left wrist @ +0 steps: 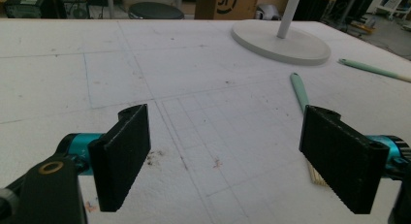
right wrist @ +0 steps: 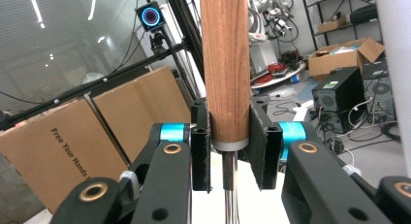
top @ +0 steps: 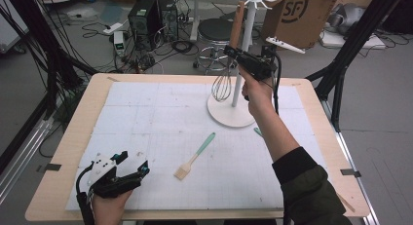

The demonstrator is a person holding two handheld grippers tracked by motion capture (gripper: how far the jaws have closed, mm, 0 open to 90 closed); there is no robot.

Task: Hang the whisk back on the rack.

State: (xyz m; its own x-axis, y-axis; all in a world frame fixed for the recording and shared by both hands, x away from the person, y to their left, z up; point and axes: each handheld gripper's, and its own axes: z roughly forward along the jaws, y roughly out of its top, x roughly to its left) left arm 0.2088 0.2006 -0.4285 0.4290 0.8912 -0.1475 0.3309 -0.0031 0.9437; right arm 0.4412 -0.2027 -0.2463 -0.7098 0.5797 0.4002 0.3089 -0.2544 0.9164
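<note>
The right tool (top: pixel 233 52) was raised above the far right part of the counter (top: pixel 63 152), beside the tall white stand with a round base (top: pixel 229 114) and hook arms at its top. Its jaws were closed on the round wooden handle of a wire whisk (top: pixel 222 86): in the right gripper view both black pads pressed against the lower end of the brown handle (right wrist: pixel 225 64), just above its grey metal collar, with the handle rising upright between them. In the high view the whisk hung with its wire loops downward, just beside the stand's white pole and above the round base, and its handle reached up toward the hooks. Whether the handle's top end was on a hook could not be told.

The left tool (top: pixel 130 167) rested low near the near left corner of the counter, over the white gridded mat (top: pixel 146 118). Its jaws stood wide apart with nothing between them; the left gripper view showed bare mat between the two black pads (left wrist: pixel 121 156).

A pastry brush with a mint-green handle and pale bristles (top: pixel 194 157) lay flat near the middle of the mat, well apart from both tools. Another mint-green handled utensil (left wrist: pixel 373 70) lay near the right edge, just beyond the stand's base.
</note>
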